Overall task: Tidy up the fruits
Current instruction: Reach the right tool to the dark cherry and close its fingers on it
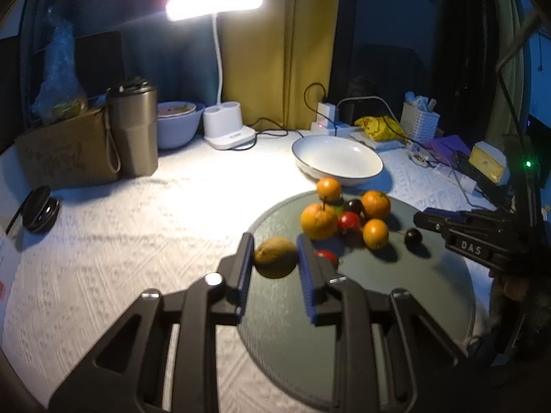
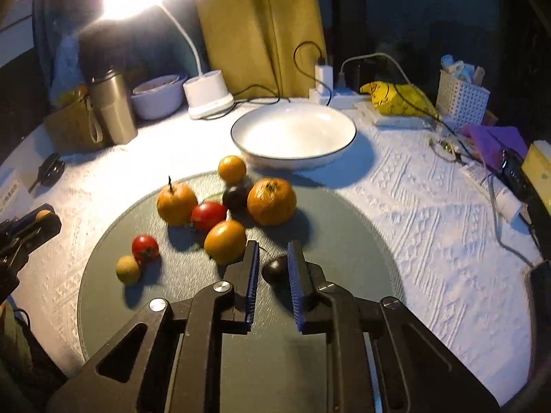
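Note:
My left gripper (image 1: pixel 273 242) is shut on a small yellow-brown fruit (image 1: pixel 275 257), held just above the near left edge of a round grey-green tray (image 1: pixel 378 296). On the tray lie several oranges (image 1: pixel 318 221), dark plums (image 1: pixel 353 205) and red tomatoes (image 1: pixel 348 221). My right gripper (image 2: pixel 273 252) is shut on a dark plum (image 2: pixel 275 270) that rests on the tray (image 2: pixel 344 241). Left of it lie an orange (image 2: pixel 225 241), a tomato (image 2: pixel 145 247) and another yellow-brown fruit (image 2: pixel 128 270). An empty white bowl (image 2: pixel 292 134) stands just beyond the tray.
At the back stand a lit desk lamp (image 1: pixel 227 130), a steel tumbler (image 1: pixel 132 127), a cardboard box (image 1: pixel 65 151) and a lilac bowl (image 1: pixel 177 125). To the right are a power strip with cables (image 2: pixel 323 86), a yellow bag (image 2: pixel 396 98), a white basket (image 2: pixel 461 98) and purple items (image 2: pixel 492 141).

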### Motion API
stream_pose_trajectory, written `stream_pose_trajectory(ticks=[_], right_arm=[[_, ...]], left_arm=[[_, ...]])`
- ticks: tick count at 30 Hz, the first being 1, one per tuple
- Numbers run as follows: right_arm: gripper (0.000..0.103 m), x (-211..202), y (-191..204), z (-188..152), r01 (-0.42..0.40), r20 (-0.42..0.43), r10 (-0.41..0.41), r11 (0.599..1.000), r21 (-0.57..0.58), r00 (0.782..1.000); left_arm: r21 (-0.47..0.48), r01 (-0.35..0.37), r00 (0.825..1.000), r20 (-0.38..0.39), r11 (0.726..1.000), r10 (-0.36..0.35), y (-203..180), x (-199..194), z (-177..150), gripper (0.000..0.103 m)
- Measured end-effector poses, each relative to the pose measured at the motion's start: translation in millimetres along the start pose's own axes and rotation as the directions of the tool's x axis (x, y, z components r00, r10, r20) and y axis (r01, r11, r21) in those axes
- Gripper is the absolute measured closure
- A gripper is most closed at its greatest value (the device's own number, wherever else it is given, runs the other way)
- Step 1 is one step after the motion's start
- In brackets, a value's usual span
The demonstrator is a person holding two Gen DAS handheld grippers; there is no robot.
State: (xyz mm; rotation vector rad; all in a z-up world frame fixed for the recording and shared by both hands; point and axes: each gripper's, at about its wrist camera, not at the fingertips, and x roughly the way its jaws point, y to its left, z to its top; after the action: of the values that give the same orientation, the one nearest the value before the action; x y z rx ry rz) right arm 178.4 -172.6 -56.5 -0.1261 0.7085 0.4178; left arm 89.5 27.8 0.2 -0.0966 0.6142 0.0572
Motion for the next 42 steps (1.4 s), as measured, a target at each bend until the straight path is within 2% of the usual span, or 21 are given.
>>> stream_pose_trajectory(ticks=[5, 9, 12, 16, 18, 26, 29, 31, 36, 42], right_arm=[[0.085, 5, -10, 2, 0.009, -0.013, -0.009, 1.000, 0.014, 1.000], [0.084, 10, -16, -8, 0.006, -0.054, -0.004, 0.999, 0.033, 0.999], [0.084, 8, -17, -13, -0.004, -0.052, 0.006, 0.999, 0.044, 0.999], [0.083, 9, -11, -15, -0.047, -0.062, 0.050, 0.998, 0.044, 0.997], [0.079, 12, -4, -15, -0.068, -0.070, 0.071, 0.997, 0.037, 0.995], [0.078, 23, -5, -9, -0.050, -0.093, 0.052, 0.998, 0.023, 0.994], [0.077, 31, -15, -10, -0.120, -0.122, 0.130, 0.989, 0.086, 0.984], [0.077, 33, -13, -11, -0.128, -0.132, 0.138, 0.988, 0.082, 0.982], [0.077, 31, -14, -9, -0.152, -0.121, 0.163, 0.984, 0.089, 0.979], [0.077, 25, -23, 11, -0.153, -0.073, 0.159, 0.985, 0.084, 0.984]], left_arm=[[0.009, 0.012, 1.000, -0.002, 1.000, -0.012, -5, 13, 9, 0.077], [0.013, 0.027, 0.999, -0.018, 1.000, -0.027, -9, 18, 7, 0.077], [0.015, 0.028, 0.999, -0.025, 0.999, -0.028, -9, 20, 6, 0.077], [0.021, 0.025, 0.999, -0.022, 0.999, -0.025, -9, 21, 8, 0.077], [0.022, 0.025, 0.999, -0.021, 0.999, -0.024, -9, 21, 9, 0.077], [0.034, 0.036, 0.999, -0.028, 0.999, -0.035, -9, 30, 16, 0.077], [0.041, 0.045, 0.999, -0.030, 0.998, -0.043, -10, 35, 19, 0.077], [0.050, 0.047, 0.999, -0.025, 0.998, -0.046, -11, 37, 22, 0.077], [0.066, 0.056, 0.998, -0.021, 0.996, -0.055, -13, 46, 33, 0.077], [0.086, 0.067, 0.998, -0.013, 0.994, -0.066, -15, 63, 50, 0.077]])
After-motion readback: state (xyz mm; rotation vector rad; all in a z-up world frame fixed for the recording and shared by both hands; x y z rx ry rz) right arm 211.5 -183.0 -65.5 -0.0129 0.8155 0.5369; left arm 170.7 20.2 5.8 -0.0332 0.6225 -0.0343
